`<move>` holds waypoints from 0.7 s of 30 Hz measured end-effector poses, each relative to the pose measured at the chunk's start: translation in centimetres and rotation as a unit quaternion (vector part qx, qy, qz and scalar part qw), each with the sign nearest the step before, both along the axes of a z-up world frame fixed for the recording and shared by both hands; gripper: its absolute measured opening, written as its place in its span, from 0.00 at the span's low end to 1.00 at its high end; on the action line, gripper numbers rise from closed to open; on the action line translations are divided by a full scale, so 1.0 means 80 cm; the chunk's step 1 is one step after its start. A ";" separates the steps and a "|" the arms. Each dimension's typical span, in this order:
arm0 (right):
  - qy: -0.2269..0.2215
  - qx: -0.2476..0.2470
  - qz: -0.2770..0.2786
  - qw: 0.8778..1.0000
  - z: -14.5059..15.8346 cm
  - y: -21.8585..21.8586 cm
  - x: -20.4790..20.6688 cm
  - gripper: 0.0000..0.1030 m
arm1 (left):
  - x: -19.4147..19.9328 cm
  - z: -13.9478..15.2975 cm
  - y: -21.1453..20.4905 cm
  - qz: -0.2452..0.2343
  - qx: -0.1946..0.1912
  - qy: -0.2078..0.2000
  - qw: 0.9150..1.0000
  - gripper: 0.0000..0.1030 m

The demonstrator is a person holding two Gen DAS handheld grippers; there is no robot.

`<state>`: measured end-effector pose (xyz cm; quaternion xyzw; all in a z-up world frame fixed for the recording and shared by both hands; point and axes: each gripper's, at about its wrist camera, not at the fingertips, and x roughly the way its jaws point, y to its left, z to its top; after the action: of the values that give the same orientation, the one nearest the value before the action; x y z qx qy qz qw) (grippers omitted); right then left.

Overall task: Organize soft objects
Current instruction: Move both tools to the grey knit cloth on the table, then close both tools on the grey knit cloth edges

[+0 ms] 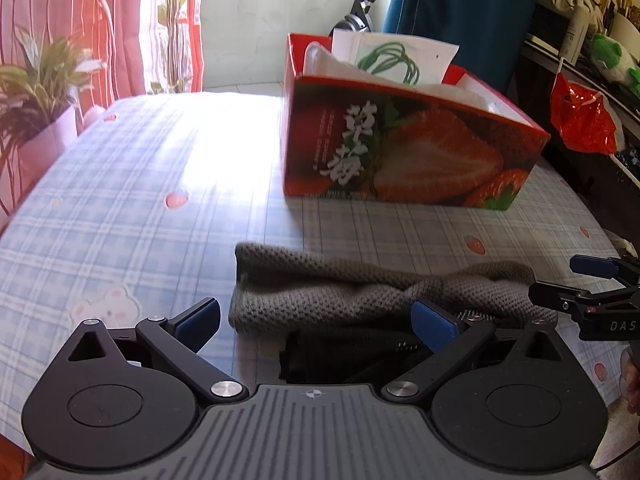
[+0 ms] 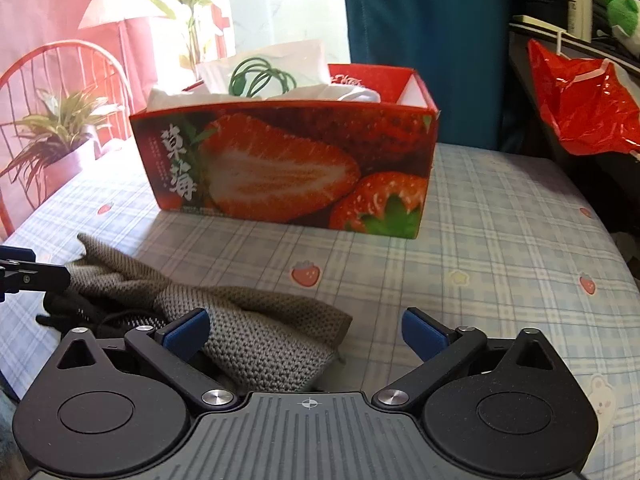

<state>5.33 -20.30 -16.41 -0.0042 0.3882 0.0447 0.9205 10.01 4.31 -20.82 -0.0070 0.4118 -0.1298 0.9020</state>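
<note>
A grey knitted cloth (image 1: pixel 360 292) lies crumpled on the checked tablecloth, with a black fabric piece (image 1: pixel 352 352) under its near edge. My left gripper (image 1: pixel 316 322) is open, its jaws either side of the cloth's left part. My right gripper (image 2: pixel 306 330) is open over the cloth's right end (image 2: pixel 260 328); it shows at the right edge of the left wrist view (image 1: pixel 592 284). The red strawberry box (image 1: pixel 400 144) stands behind the cloth, holding white bags. It also shows in the right wrist view (image 2: pixel 288 168).
A potted plant (image 1: pixel 36 92) and a red chair (image 1: pixel 60 20) stand past the table's left edge. A red plastic bag (image 2: pixel 584 100) hangs at the right by dark shelves. A blue curtain (image 2: pixel 420 20) hangs behind the box.
</note>
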 end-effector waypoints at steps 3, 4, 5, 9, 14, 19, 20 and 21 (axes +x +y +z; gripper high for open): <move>0.010 0.013 0.003 1.000 -0.005 -0.003 0.007 0.82 | 0.010 -0.002 0.004 0.001 -0.004 0.003 1.000 0.96; 0.013 0.017 0.003 1.000 -0.006 -0.003 0.009 0.78 | 0.015 -0.002 0.007 0.002 -0.005 0.003 1.000 0.96; 0.016 0.019 0.003 1.000 -0.008 -0.004 0.012 0.76 | 0.021 -0.003 0.009 0.007 -0.005 0.004 1.000 0.96; 0.036 0.024 -0.002 0.999 -0.019 -0.006 0.025 0.70 | 0.046 -0.015 0.020 0.021 -0.011 0.022 0.999 0.89; 0.058 0.022 0.007 0.998 -0.038 -0.002 0.041 0.61 | 0.064 -0.039 0.012 0.002 -0.010 0.050 0.999 0.89; 0.051 -0.002 0.037 0.998 -0.041 0.010 0.063 0.35 | 0.078 -0.049 0.002 -0.008 -0.003 0.043 0.999 0.74; 0.051 -0.003 0.040 0.998 -0.042 0.011 0.070 0.29 | 0.082 -0.048 0.000 -0.010 0.002 0.040 0.999 0.70; 0.051 -0.005 0.044 0.998 -0.042 0.013 0.077 0.26 | 0.087 -0.048 -0.002 -0.010 0.005 0.038 0.999 0.63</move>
<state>11.52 -19.29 -19.74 -0.0233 0.4340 0.0831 0.8968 16.94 4.17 -24.62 -0.0031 0.4468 -0.1365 0.8842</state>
